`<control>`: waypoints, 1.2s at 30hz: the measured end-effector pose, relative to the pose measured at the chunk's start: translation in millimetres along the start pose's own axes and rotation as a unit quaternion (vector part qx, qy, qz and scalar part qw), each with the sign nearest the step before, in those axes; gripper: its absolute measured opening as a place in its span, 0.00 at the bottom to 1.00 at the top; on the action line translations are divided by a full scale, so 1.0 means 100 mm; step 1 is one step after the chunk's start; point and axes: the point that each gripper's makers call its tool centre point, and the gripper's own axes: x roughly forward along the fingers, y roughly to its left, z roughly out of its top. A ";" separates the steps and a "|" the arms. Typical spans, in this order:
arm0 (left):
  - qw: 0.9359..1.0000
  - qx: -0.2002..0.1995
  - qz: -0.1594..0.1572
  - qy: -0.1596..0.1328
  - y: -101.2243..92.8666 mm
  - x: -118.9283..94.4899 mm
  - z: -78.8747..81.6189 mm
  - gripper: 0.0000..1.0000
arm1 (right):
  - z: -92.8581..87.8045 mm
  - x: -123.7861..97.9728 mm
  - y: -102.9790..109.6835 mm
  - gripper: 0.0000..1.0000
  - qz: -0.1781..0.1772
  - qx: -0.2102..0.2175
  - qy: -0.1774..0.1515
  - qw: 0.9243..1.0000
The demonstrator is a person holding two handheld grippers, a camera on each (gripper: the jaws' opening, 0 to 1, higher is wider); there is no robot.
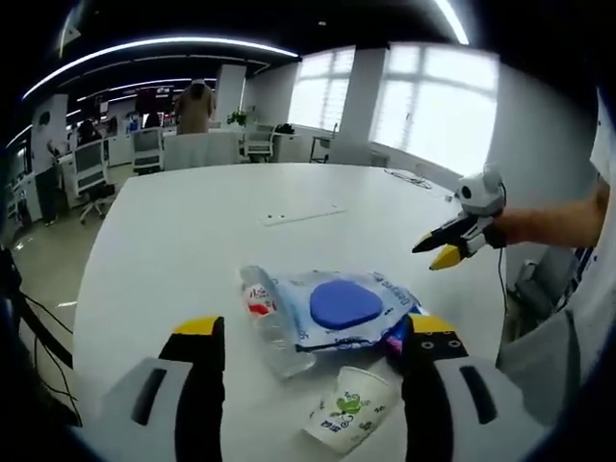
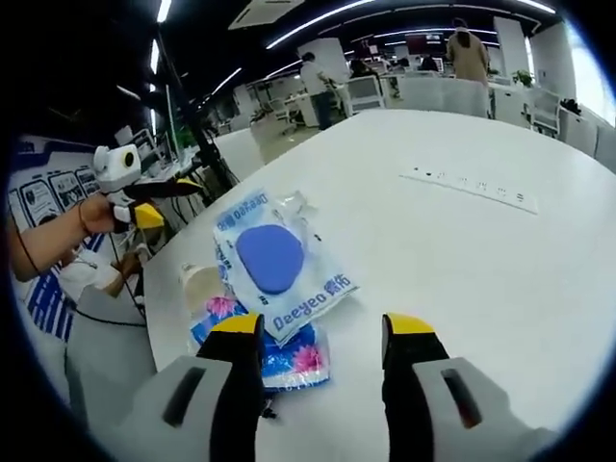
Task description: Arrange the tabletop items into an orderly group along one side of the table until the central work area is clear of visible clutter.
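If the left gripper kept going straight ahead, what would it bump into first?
Probably the clear plastic bottle, lying between the left gripper's open jaws, with the blue-lidded wipes pack resting against it. The paper cup sits nearer but may be below its line; depth is unclear.

This is an open-plan office. Beyond the big white table (image 1: 289, 221) stand rolling chairs (image 1: 91, 168) and rows of desks (image 2: 423, 91), with people among them (one standing). Long ceiling light strips (image 1: 164, 45) run above, and bright windows (image 1: 443, 106) sit behind the table.
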 end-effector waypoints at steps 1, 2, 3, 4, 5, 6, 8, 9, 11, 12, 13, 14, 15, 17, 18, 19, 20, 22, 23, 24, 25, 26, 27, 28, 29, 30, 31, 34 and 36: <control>1.000 0.000 0.000 0.001 0.00 0.01 -0.01 0.76 | 0.00 0.01 -0.01 0.46 -0.001 0.003 0.000 1.000; 1.000 0.000 0.001 0.003 0.01 0.02 -0.01 0.75 | 0.00 0.03 -0.02 0.46 -0.002 0.009 0.000 1.000; 1.000 0.000 0.001 0.003 0.01 0.02 -0.01 0.75 | 0.00 0.04 -0.02 0.45 -0.002 0.013 0.000 1.000; 1.000 0.000 0.001 0.004 0.01 0.03 -0.02 0.75 | 0.01 0.05 -0.02 0.44 -0.002 0.014 0.000 1.000; 1.000 0.000 0.000 0.004 0.02 0.04 -0.02 0.74 | 0.01 0.06 -0.01 0.44 -0.001 0.016 0.000 1.000; 1.000 -0.001 0.000 0.004 0.03 0.05 -0.02 0.74 | 0.01 0.07 -0.01 0.44 -0.002 0.018 0.001 1.000; 1.000 -0.002 0.001 0.004 0.03 0.06 -0.02 0.73 | 0.00 0.10 -0.03 0.43 -0.003 0.020 0.002 1.000; 1.000 -0.003 0.001 0.004 0.04 0.07 -0.02 0.73 | 0.00 0.12 -0.04 0.42 -0.004 0.024 0.004 1.000; 1.000 -0.004 0.002 0.004 0.05 0.09 -0.02 0.71 | 0.01 0.14 -0.04 0.41 -0.004 0.028 0.002 1.000; 1.000 -0.004 0.002 0.005 0.05 0.10 -0.02 0.70 | 0.01 0.15 -0.04 0.40 -0.004 0.031 0.002 1.000; 1.000 -0.004 0.002 0.005 0.05 0.11 -0.03 0.70 | 0.01 0.16 -0.05 0.39 -0.004 0.032 0.003 0.999; 1.000 -0.004 0.002 0.005 0.05 0.12 -0.03 0.69 | 0.01 0.18 -0.04 0.39 -0.004 0.033 0.003 0.999; 1.000 -0.005 0.001 0.006 0.06 0.13 -0.04 0.69 | 0.00 0.20 -0.05 0.39 -0.004 0.036 0.005 0.999; 1.000 -0.007 0.001 0.009 0.05 0.15 -0.05 0.68 | -0.01 0.22 -0.06 0.38 -0.005 0.038 0.005 0.999; 1.000 -0.006 0.001 0.011 0.05 0.16 -0.05 0.67 | -0.01 0.24 -0.04 0.37 -0.004 0.041 0.007 0.999; 1.000 -0.006 0.002 0.011 0.06 0.16 -0.05 0.66 | -0.01 0.24 -0.04 0.37 -0.004 0.041 0.007 0.999; 1.000 -0.005 0.002 0.011 0.06 0.17 -0.06 0.64 | -0.02 0.26 -0.04 0.37 -0.004 0.043 0.008 0.999; 1.000 -0.007 0.002 0.012 0.07 0.19 -0.06 0.63 | -0.04 0.29 -0.03 0.36 -0.002 0.046 0.013 0.999; 1.000 -0.007 0.001 0.012 0.07 0.20 -0.07 0.62 | -0.05 0.30 -0.03 0.36 -0.002 0.046 0.014 0.999; 1.000 -0.007 0.001 0.014 0.08 0.21 -0.08 0.62 | -0.06 0.32 -0.03 0.36 -0.002 0.046 0.015 0.999; 1.000 -0.006 0.002 0.015 0.09 0.22 -0.09 0.61 | -0.07 0.33 -0.04 0.36 -0.002 0.048 0.017 0.999; 1.000 -0.004 0.003 0.016 0.09 0.23 -0.10 0.59 | -0.08 0.35 -0.03 0.36 -0.002 0.050 0.018 0.999; 1.000 -0.003 0.003 0.018 0.10 0.23 -0.10 0.57 | -0.08 0.35 -0.03 0.35 -0.002 0.051 0.018 0.999; 1.000 -0.002 0.003 0.019 0.10 0.24 -0.11 0.56 | -0.08 0.36 -0.03 0.35 -0.002 0.053 0.018 0.998; 1.000 -0.002 0.002 0.019 0.11 0.25 -0.12 0.55 | -0.08 0.38 -0.03 0.34 -0.002 0.054 0.019 0.998; 1.000 -0.007 0.002 0.016 0.12 0.26 -0.12 0.56 | -0.08 0.39 -0.03 0.34 -0.002 0.055 0.020 0.998; 1.000 -0.012 0.001 0.016 0.12 0.27 -0.12 0.56 | -0.08 0.40 -0.03 0.33 -0.002 0.057 0.020 0.998; 1.000 -0.009 0.001 0.024 0.14 0.29 -0.16 0.52 | -0.09 0.44 -0.04 0.32 -0.003 0.061 0.023 0.998; 1.000 -0.015 -0.002 0.026 0.14 0.32 -0.18 0.52 | -0.11 0.47 -0.05 0.31 -0.002 0.065 0.026 0.998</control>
